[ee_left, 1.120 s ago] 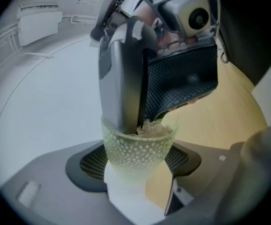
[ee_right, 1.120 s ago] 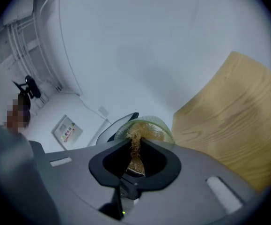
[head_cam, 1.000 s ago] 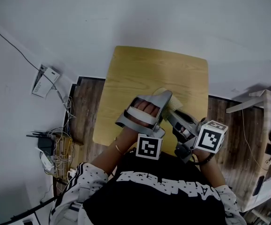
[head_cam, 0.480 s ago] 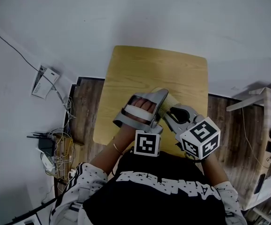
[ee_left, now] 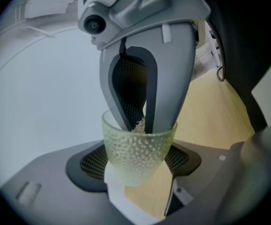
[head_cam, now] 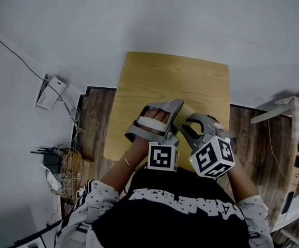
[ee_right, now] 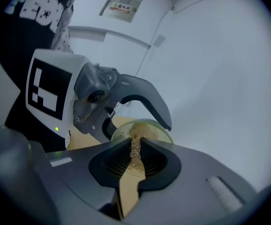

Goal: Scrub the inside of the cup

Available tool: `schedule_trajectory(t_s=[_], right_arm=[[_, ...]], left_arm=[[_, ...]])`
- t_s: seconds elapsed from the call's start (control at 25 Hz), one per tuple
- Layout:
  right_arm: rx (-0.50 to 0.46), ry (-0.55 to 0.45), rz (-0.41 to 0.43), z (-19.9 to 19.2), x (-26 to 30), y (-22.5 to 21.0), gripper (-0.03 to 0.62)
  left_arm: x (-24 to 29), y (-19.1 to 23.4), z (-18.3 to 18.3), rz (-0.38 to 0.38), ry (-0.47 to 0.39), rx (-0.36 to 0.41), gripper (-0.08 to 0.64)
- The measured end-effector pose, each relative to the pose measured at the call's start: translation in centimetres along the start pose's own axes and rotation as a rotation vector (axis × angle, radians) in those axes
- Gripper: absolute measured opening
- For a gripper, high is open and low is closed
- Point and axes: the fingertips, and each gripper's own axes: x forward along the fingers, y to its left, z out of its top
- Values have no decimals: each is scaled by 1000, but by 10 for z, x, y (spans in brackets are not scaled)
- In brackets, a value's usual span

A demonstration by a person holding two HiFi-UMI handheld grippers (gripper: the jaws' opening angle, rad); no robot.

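Observation:
A pale green, dimpled translucent cup (ee_left: 137, 153) is clamped between the pads of my left gripper (ee_left: 137, 167), mouth tilted towards the other gripper. My right gripper (ee_right: 134, 159) is shut on a beige fibrous scrubber (ee_right: 135, 146). Its two fingers (ee_left: 168, 78) reach down into the cup's mouth, and the scrubber (ee_left: 139, 125) shows just inside the rim. In the head view both grippers meet over the near part of the wooden table (head_cam: 172, 79): left gripper (head_cam: 176, 109), right gripper (head_cam: 188, 120), the cup (head_cam: 186, 111) mostly hidden between them.
The small table stands against a white wall. On the wood floor to its left lie tangled cables and a router (head_cam: 51, 159); a white power strip (head_cam: 49, 90) lies on the white surface at far left. White furniture (head_cam: 294, 154) stands at the right.
My right gripper has swung left and rolled, its marker cube now close beside the left gripper's cube. The left gripper has barely moved and still holds the cup.

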Motion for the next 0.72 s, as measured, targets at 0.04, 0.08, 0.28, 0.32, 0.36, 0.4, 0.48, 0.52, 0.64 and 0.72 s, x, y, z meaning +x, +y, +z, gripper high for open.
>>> schedule_trajectory(t_s=[0.04, 0.08, 0.28, 0.32, 0.36, 0.4, 0.48, 0.52, 0.64, 0.72], right_arm=[[-66, 21, -7, -1, 1, 0, 60], [-128, 42, -15, -3, 1, 1, 60], [-350, 114, -32, -7, 5, 3, 61], [-384, 122, -30, -7, 5, 3, 61], [-416, 130, -26, -8, 5, 4, 61], [-448, 137, -22, -9, 5, 5, 61], [-514, 151, -16, -10, 5, 6, 61], [-550, 157, -16, -11, 5, 6, 61], [-658, 173, -29, -13, 4, 7, 63], [-714, 182, -37, -15, 3, 8, 63]], left_arm=[[0, -1, 0, -8, -1, -7, 368], [1, -1, 0, -16, -3, -14, 368], [1, -4, -2, -49, -4, -55, 368], [1, -5, -2, -56, -5, -63, 368], [1, -6, -2, -62, -7, -72, 368], [1, -7, -3, -69, -9, -82, 368], [1, -10, -3, -82, -13, -103, 368], [1, -10, -2, -88, -16, -112, 368], [0, -12, -1, -106, -29, -127, 368], [0, -12, 0, -114, -35, -125, 368]])
